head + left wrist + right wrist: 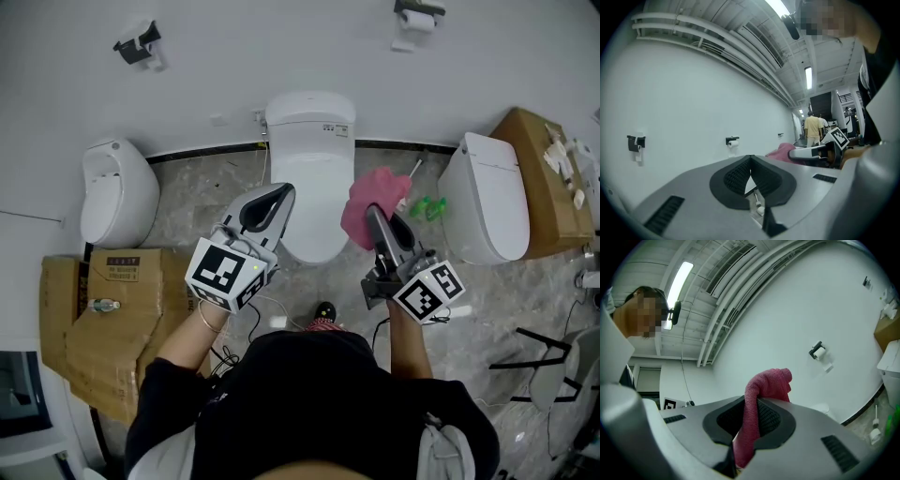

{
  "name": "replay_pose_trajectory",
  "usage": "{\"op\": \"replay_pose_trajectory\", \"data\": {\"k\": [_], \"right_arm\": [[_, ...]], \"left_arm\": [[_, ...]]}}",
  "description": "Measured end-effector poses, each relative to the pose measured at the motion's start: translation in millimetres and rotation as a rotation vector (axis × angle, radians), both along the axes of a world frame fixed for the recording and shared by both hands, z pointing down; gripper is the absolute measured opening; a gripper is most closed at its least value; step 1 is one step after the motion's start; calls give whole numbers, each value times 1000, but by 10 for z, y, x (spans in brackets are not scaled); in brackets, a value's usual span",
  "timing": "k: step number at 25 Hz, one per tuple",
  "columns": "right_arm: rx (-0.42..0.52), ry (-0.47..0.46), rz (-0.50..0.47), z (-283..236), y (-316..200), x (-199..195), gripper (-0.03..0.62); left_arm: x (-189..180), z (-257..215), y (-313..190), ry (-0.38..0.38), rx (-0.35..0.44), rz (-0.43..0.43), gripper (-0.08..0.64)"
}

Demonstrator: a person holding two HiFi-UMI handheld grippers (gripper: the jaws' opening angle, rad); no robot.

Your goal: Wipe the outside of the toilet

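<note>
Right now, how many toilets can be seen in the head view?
3. The middle toilet stands straight ahead against the wall; the left toilet is next to the flattened cardboard; the right toilet is beside a brown box. Others may lie outside the frame.

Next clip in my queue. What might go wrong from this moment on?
1. The right gripper pinches only a fold of the pink cloth. Most of it bunches loose past the jaws, so it may slip out when dragged across the toilet.
2. The left gripper, shut and empty, hovers near the toilet's lid and might knock it.
3. A green object sits on the floor right of the toilet. Wiping that side might tip it.
</note>
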State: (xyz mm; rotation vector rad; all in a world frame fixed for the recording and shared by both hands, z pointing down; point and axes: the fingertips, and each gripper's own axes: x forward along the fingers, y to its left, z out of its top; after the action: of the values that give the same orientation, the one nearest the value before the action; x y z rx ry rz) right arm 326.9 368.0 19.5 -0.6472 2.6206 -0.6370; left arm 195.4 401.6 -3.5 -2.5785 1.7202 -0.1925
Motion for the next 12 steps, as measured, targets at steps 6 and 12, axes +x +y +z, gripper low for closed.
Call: {"op": "replay_pose_trajectory", "data": {"k": [6,12], "right_arm": [[13,-2,-13,-9,-239,67,55],[1,-54,-76,-32,-326,8,55]], "left_arm": [[59,-8,-224,-7,1,0,9],[29,-48,-360,-10,17,-18,9]]}}
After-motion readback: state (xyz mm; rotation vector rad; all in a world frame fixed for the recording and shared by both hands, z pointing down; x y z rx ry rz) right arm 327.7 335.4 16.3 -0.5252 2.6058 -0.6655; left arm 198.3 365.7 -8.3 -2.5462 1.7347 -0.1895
